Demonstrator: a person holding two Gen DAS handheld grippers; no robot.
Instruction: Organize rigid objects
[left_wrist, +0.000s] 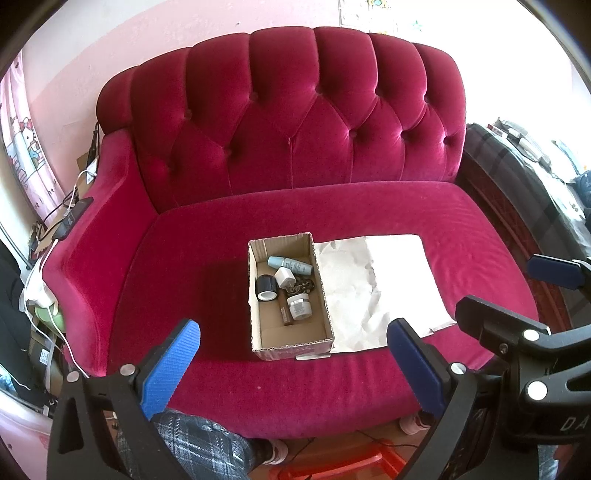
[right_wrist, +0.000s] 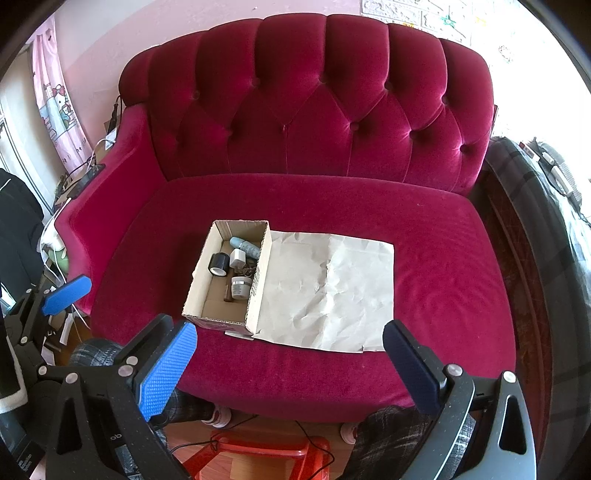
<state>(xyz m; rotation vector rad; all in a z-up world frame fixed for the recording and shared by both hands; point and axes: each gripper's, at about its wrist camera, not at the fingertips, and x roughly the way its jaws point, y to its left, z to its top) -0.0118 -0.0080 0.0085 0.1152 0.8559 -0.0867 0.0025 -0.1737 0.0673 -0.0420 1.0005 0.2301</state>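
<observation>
**Objects wait in the box, both grippers empty**

Objects for sorting lie together in an open cardboard box (left_wrist: 291, 343) on the seat of a red velvet sofa (left_wrist: 295, 122). A crumpled sheet of paper (left_wrist: 376, 284) lies just beside the box, touching its right wall. Inside I see a pale blue bottle (left_wrist: 290, 264) on its side, a white charger plug (left_wrist: 285, 277), a black tape roll (left_wrist: 266, 287), a small white jar (left_wrist: 300, 306) and a thin brown stick (left_wrist: 287, 316); something dark near the plug is too small to tell.

The left gripper (left_wrist: 291, 363) and the right gripper (right_wrist: 290, 363) hover in front of the sofa edge, jaws spread wide, holding nothing.

All the pieces look light and stiff. The bottle and jar are probably smooth and may slip or roll, so I would take the bottle across its middle and the jar across its side wall. The tape roll offers a good hold through its rim. The things lie close together, so the jaws must come in from above with care.
</observation>
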